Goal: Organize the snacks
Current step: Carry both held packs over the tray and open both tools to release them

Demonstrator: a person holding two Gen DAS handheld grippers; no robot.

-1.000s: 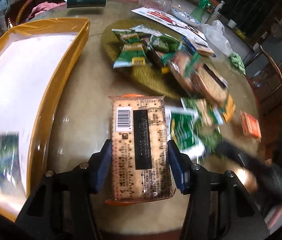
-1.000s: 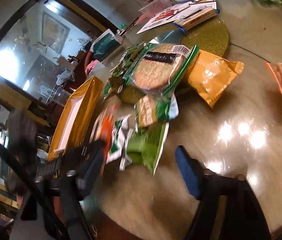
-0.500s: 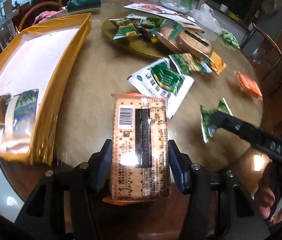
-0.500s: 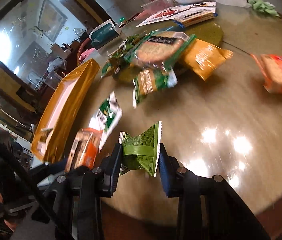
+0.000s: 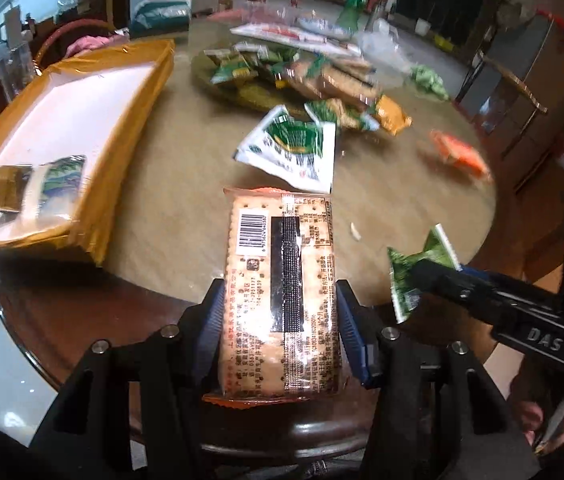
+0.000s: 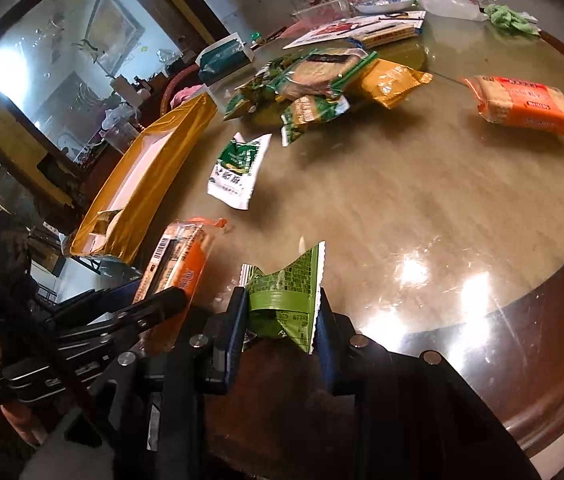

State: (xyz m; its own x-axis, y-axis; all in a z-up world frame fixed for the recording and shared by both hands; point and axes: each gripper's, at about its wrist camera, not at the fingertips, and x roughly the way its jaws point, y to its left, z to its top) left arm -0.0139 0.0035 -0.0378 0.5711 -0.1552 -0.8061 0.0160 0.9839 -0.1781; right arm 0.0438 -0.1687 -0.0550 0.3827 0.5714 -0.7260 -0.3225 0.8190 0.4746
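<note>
My left gripper point(image 5: 279, 300) is shut on an orange cracker pack point(image 5: 277, 248), barcode side up, over the near edge of the round table. In the right wrist view that pack point(image 6: 177, 264) shows at the lower left. My right gripper point(image 6: 282, 316) has a crumpled green snack packet point(image 6: 286, 284) between its blue pads. Its jaws are closing and the pads press on the packet. The left wrist view shows the same packet point(image 5: 402, 280) at the right. A yellow-rimmed tray point(image 5: 121, 128) with a white floor lies to the left and holds two small packets point(image 5: 33, 188).
A white-and-green pouch point(image 5: 294, 152) lies alone mid-table. Behind it, a heap of snack packs point(image 6: 314, 76) sits on a gold mat. Another orange cracker pack point(image 6: 522, 104) lies far right. Papers, a dish, bottles and a plastic bag crowd the far edge.
Both grippers drew back toward the table's near edge. The right jaws went from open around the green packet to pinched on it, and the packet now hangs off the table.
</note>
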